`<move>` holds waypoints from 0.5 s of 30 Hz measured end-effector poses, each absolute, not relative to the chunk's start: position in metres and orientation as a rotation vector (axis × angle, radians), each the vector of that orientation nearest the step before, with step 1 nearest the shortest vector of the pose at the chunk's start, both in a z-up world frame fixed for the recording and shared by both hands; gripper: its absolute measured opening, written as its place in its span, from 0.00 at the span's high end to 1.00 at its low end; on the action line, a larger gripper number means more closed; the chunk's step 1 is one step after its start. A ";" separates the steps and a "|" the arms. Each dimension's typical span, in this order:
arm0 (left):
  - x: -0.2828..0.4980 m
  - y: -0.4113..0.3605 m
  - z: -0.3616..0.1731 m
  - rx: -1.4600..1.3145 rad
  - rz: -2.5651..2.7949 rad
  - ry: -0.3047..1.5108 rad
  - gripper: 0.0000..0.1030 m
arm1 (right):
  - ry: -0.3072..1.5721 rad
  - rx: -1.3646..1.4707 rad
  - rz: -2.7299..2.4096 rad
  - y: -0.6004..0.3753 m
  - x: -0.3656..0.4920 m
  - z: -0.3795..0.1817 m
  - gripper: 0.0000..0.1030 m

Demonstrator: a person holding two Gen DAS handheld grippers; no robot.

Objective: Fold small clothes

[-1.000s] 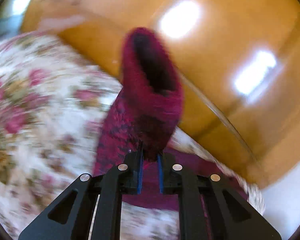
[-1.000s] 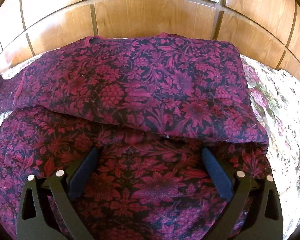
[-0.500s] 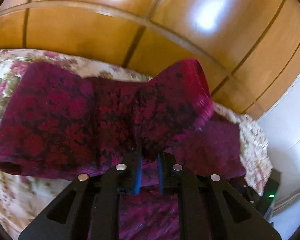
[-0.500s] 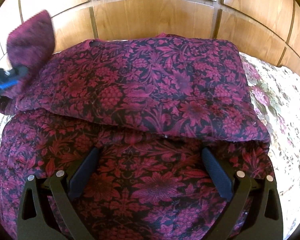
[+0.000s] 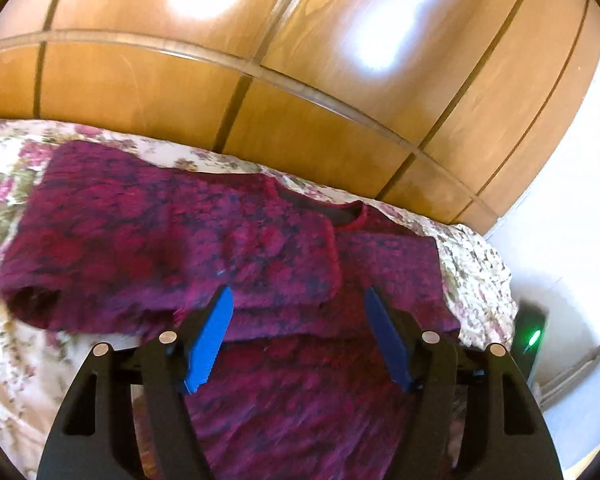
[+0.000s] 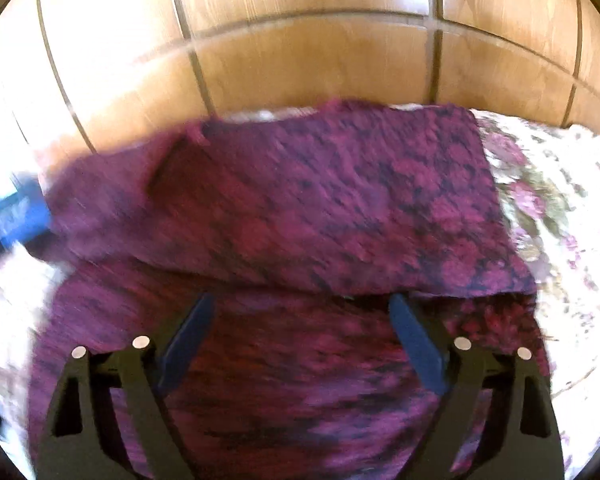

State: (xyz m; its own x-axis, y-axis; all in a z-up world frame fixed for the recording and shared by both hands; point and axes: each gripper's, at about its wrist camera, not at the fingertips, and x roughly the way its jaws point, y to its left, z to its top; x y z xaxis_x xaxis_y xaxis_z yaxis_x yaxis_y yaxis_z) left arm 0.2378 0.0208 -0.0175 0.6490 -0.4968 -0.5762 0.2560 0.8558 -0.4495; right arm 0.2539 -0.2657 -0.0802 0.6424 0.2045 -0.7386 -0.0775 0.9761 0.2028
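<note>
A dark red floral-print garment [image 5: 204, 248] lies on the bed; it also shows in the right wrist view [image 6: 324, 208]. Its left sleeve [image 5: 112, 236] lies folded across the body, with the neckline [image 5: 340, 216] at the far side. My left gripper [image 5: 300, 316] is open and empty just above the garment's middle. My right gripper [image 6: 300, 316] is open and empty over the lower half, near the folded edge of the right side. The left gripper's blue pads [image 6: 20, 212] show blurred at the left edge of the right wrist view.
A floral bedspread [image 5: 8, 360] covers the bed under the garment. A wooden panelled headboard [image 5: 300, 80] rises right behind it. A dark device with a green light [image 5: 534, 336] stands off the bed's right side by a white wall.
My left gripper carried the sleeve across the garment, opened and let it go; the sleeve now lies flat on the body. My right gripper stayed open and shifted slightly.
</note>
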 end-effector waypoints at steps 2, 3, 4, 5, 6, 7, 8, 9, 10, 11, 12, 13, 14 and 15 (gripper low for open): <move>0.229 0.032 -0.023 -0.337 -0.410 0.754 0.34 | 0.832 0.226 0.215 -0.257 0.260 -0.068 0.25; 0.227 0.037 -0.027 -0.339 -0.395 0.760 0.34 | 0.827 0.256 0.239 -0.251 0.266 -0.064 0.32; 0.225 0.043 -0.031 -0.345 -0.380 0.767 0.34 | 0.826 0.275 0.256 -0.246 0.271 -0.061 0.35; 0.223 0.050 -0.036 -0.356 -0.356 0.778 0.34 | 0.827 0.289 0.278 -0.239 0.278 -0.059 0.37; 0.223 0.057 -0.041 -0.366 -0.332 0.790 0.34 | 0.831 0.296 0.301 -0.226 0.288 -0.057 0.41; 0.222 0.063 -0.045 -0.375 -0.308 0.799 0.34 | 0.835 0.296 0.310 -0.219 0.295 -0.056 0.43; 0.224 0.073 -0.050 -0.390 -0.263 0.816 0.34 | 0.847 0.297 0.324 -0.208 0.305 -0.057 0.44; 0.225 0.078 -0.054 -0.400 -0.232 0.827 0.34 | 0.863 0.296 0.334 -0.199 0.314 -0.060 0.45; 0.227 0.087 -0.059 -0.411 -0.173 0.842 0.34 | 0.881 0.290 0.335 -0.192 0.322 -0.063 0.47; 0.228 0.093 -0.061 -0.415 -0.130 0.850 0.34 | 0.893 0.277 0.329 -0.186 0.327 -0.067 0.50; 0.229 0.097 -0.063 -0.422 -0.108 0.855 0.34 | 0.906 0.247 0.318 -0.179 0.335 -0.070 0.61; 0.231 0.101 -0.065 -0.430 -0.088 0.862 0.34 | 0.910 0.232 0.322 -0.175 0.338 -0.069 0.77; 0.233 0.106 -0.067 -0.435 -0.053 0.871 0.34 | 0.908 0.213 0.316 -0.173 0.339 -0.066 0.81; 0.234 0.108 -0.068 -0.436 -0.039 0.876 0.34 | 0.885 0.185 0.299 -0.173 0.338 -0.058 0.92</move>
State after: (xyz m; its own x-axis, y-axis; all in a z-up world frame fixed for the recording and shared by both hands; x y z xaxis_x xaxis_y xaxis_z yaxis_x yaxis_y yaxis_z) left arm 0.2338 0.1077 -0.0675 0.6455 -0.2096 -0.7344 -0.1428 0.9116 -0.3856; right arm 0.3375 -0.1728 -0.0585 0.5959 0.3319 -0.7312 -0.1803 0.9427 0.2808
